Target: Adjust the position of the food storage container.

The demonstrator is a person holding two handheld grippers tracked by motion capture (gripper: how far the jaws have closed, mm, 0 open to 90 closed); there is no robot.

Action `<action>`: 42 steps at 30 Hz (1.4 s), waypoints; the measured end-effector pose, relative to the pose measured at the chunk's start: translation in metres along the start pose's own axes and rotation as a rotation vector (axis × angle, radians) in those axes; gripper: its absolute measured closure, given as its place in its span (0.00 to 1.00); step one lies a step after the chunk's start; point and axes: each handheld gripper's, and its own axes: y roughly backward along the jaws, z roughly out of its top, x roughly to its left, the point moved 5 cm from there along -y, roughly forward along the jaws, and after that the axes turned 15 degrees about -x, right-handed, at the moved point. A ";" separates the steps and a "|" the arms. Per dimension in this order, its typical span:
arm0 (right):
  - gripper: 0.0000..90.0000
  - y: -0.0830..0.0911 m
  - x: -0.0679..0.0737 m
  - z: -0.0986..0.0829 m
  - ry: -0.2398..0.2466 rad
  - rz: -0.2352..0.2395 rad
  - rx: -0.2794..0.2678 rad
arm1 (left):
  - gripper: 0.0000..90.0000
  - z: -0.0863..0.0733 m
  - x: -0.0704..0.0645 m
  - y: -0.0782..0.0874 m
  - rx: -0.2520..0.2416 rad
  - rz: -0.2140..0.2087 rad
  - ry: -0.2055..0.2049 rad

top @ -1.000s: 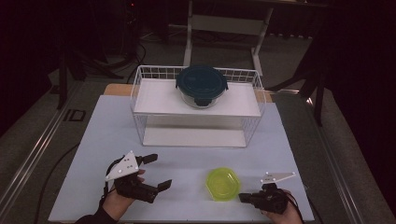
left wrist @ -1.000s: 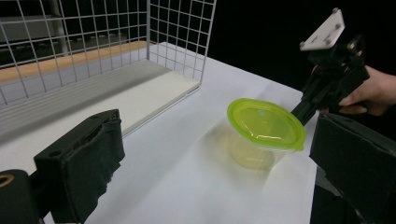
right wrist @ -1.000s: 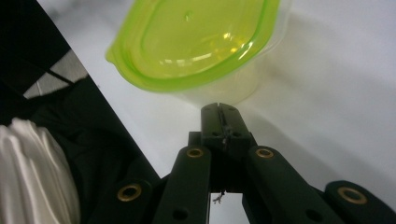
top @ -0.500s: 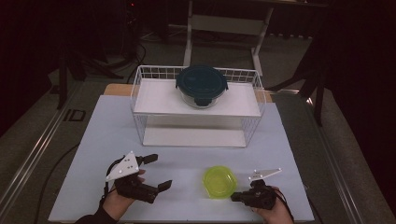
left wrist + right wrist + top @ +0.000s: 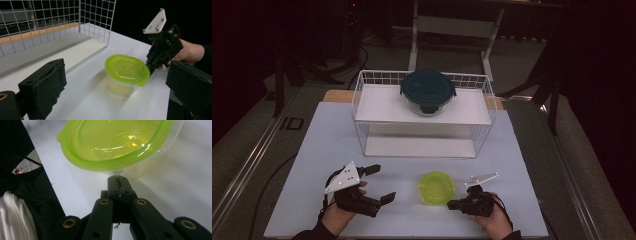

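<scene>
The right tool (image 5: 455,204) has slid in from a second ago, its jaws now pressed together at the green tub's (image 5: 437,187) rim. It looks like the grasp is beginning; the left tool (image 5: 378,184) waits, jaws spread.

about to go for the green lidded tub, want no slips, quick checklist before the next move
1. Right gripper shut, tip at the rim of the green-lidded container: ok for a nudge, not ok for a grasp.
2. Left gripper open, apart from the container: ok.
3. Lid seated all round: cannot tell.
4. Container upright on the table: ok.
5. Wire rack holding the dark-lidded glass bowl stands away from both grippers: ok.
</scene>
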 end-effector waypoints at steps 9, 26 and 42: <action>1.00 -0.010 0.003 0.005 0.017 0.003 0.008 | 0.03 0.000 -0.001 0.000 0.001 -0.003 -0.001; 1.00 -0.011 -0.027 0.018 -0.041 -0.082 -0.025 | 0.03 0.001 0.000 0.002 -0.004 0.000 -0.005; 1.00 -0.029 -0.014 0.021 -0.033 -0.036 -0.002 | 0.03 0.001 0.000 0.002 -0.002 -0.001 -0.004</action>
